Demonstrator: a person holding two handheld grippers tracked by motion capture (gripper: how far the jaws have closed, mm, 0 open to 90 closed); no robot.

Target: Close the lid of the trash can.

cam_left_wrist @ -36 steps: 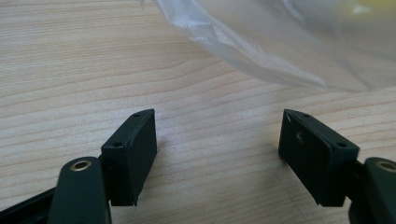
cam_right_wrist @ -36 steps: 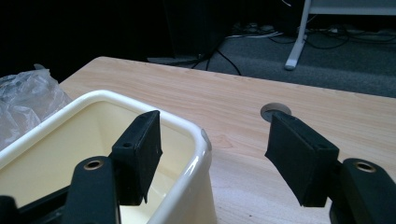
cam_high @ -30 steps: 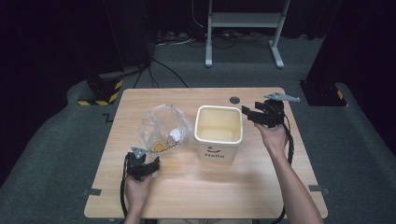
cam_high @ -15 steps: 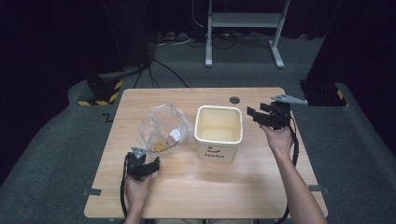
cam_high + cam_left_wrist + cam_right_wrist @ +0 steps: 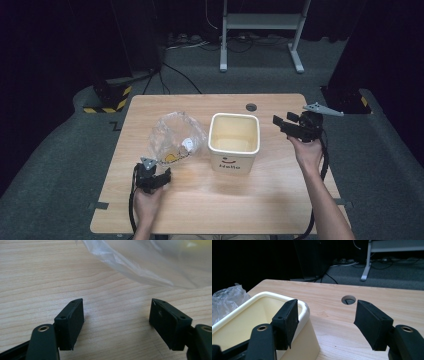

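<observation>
A cream square bin (image 5: 234, 145) with a smiley and lettering on its front stands upright at the table's middle. Left of it lies a crumpled clear plastic bag (image 5: 176, 136) with something yellow and white inside. My left gripper (image 5: 163, 176) rests low on the wood just in front of the bag (image 5: 140, 262), jaws open (image 5: 116, 302) with bare table between them. My right gripper (image 5: 281, 121) hovers right of the bin, pointing toward it, open and empty (image 5: 327, 304). In the right gripper view, its left jaw is in line with the near corner of the bin's rim (image 5: 305, 308).
The wooden table (image 5: 215, 200) has a round cable hole (image 5: 251, 107) behind the bin, also seen as the hole (image 5: 348, 299) past the right jaws. Grey carpet, cables and a white metal stand (image 5: 260, 30) lie beyond the far edge.
My right gripper has drawn to the right, away from the bin's right rim. The left gripper, bag and bin have stayed put.
</observation>
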